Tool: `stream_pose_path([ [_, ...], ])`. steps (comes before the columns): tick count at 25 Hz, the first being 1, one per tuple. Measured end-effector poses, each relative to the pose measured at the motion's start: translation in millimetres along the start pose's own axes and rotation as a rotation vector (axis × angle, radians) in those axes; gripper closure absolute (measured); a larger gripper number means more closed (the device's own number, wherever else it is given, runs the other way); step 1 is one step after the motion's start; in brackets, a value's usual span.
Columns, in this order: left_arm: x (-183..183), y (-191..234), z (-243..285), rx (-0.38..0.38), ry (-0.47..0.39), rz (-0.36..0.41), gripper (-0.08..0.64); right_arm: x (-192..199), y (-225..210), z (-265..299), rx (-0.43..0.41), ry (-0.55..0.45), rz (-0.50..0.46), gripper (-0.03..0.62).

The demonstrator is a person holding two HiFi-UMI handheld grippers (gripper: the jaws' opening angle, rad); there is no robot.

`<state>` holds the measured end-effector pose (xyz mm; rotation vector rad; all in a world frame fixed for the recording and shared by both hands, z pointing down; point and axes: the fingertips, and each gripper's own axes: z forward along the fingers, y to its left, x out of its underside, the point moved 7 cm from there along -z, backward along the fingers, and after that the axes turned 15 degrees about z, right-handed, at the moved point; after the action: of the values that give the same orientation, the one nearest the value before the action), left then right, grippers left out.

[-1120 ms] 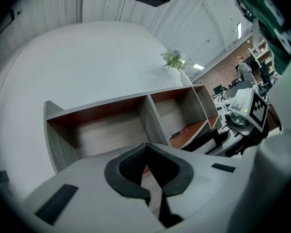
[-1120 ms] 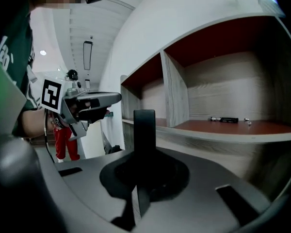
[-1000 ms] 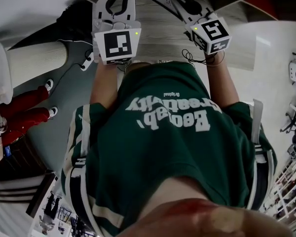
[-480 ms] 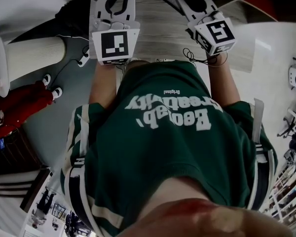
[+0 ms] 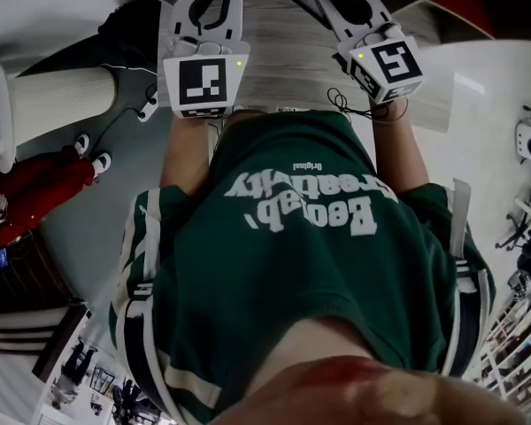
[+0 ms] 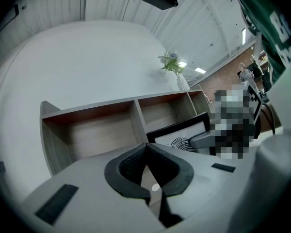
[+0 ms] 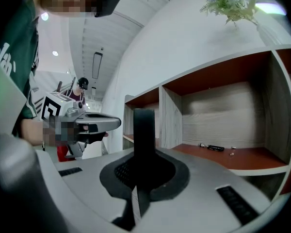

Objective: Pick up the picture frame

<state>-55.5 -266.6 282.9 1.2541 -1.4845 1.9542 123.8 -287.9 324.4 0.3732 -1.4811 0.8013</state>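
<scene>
The picture frame (image 7: 144, 130) shows edge-on in the right gripper view as a black upright strip. My right gripper (image 7: 144, 159) is shut on it. In the left gripper view the frame (image 6: 177, 130) shows its black border and a white picture with a dark line drawing, held in front of the shelf by the right gripper (image 6: 208, 140). My left gripper (image 6: 146, 147) is shut with nothing between its tips, and points level at the shelf beside the frame. From the head view both grippers (image 5: 214, 7) (image 5: 336, 3) reach forward over the shelf top.
A wooden shelf unit (image 6: 102, 130) with several open compartments stands against a white wall. A vase of flowers (image 6: 174, 67) sits on its top. Small dark items (image 7: 213, 148) lie on a red-brown shelf board. A person in red trousers (image 5: 44, 193) is at the left.
My right gripper has risen slightly with the frame in it. The left gripper has hardly moved. The person in red trousers has shifted left.
</scene>
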Motion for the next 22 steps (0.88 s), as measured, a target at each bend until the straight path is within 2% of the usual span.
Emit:
stream_pose_path([
  [22,2.9,-2.1,-7.8,-0.003,0.025,0.016,0.541,5.7,5.2,1.3,-0.016,0.003,-0.012,0.552],
])
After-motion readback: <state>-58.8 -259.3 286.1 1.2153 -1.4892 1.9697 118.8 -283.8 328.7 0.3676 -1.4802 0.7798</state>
